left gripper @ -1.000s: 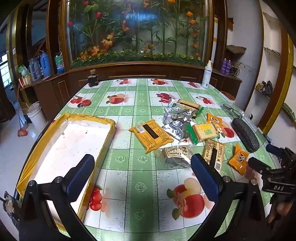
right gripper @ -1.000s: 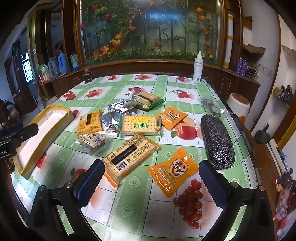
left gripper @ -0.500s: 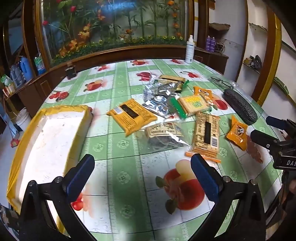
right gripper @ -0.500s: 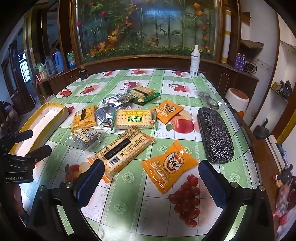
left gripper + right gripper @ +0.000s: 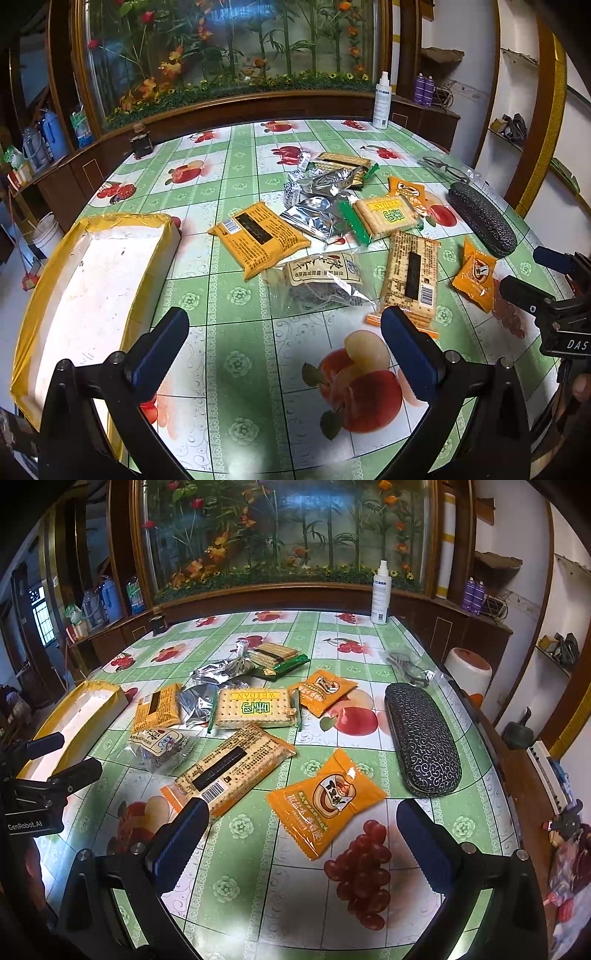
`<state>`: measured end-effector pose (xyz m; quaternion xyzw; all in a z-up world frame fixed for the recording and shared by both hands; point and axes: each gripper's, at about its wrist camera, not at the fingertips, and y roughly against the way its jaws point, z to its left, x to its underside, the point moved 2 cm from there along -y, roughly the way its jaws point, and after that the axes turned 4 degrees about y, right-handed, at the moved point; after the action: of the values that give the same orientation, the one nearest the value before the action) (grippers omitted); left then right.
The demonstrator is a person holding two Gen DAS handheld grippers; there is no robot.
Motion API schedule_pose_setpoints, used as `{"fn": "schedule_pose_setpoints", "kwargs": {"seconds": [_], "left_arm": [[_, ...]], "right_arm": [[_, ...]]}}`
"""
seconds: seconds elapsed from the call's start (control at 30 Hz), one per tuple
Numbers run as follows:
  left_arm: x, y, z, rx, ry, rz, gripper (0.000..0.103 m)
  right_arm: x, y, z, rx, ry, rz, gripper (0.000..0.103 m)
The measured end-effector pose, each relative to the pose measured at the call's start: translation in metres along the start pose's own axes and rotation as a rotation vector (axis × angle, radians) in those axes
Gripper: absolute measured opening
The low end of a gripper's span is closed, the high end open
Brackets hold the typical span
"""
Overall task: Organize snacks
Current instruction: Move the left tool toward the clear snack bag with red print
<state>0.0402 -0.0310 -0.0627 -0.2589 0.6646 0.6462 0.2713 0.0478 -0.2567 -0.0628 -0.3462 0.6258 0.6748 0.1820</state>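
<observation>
Soft daylight, tablecloth (image 5: 236, 369) glare, perhaps blurred edges

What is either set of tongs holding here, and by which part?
Nothing. The left tongs and right tongs are both open above the table, with no snack between their fingers.

A home dining room is suggested: a round table (image 5: 236, 369) covered by a green fruit-print oilcloth, dark wooden cabinets (image 5: 461, 635), and a glass-fronted artificial flower display (image 5: 280, 535) along its far edge.
</observation>
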Motion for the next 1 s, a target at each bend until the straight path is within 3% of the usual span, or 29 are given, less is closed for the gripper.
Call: {"fn": "schedule_pose_setpoints", "kwargs": {"seconds": [0.37, 0.83, 1.0], "left_arm": [[-0.004, 0.013, 0.009, -0.021, 0.013, -0.053, 0.103], [-0.002, -0.041, -0.014, 0.040, -0.086, 0.067, 0.103], [-0.007, -0.059, -0.013, 0.045, -0.065, 0.100, 0.103]], "right_arm": [[-0.020, 0.004, 0.031, -0.082, 0.141, -0.059, 0.103], [0.002, -0.018, -0.013, -0.066, 0.092, 0.016, 0.103], [0.004, -0.031, -0.016, -0.069, 0.099, 0.038, 0.103]]}}
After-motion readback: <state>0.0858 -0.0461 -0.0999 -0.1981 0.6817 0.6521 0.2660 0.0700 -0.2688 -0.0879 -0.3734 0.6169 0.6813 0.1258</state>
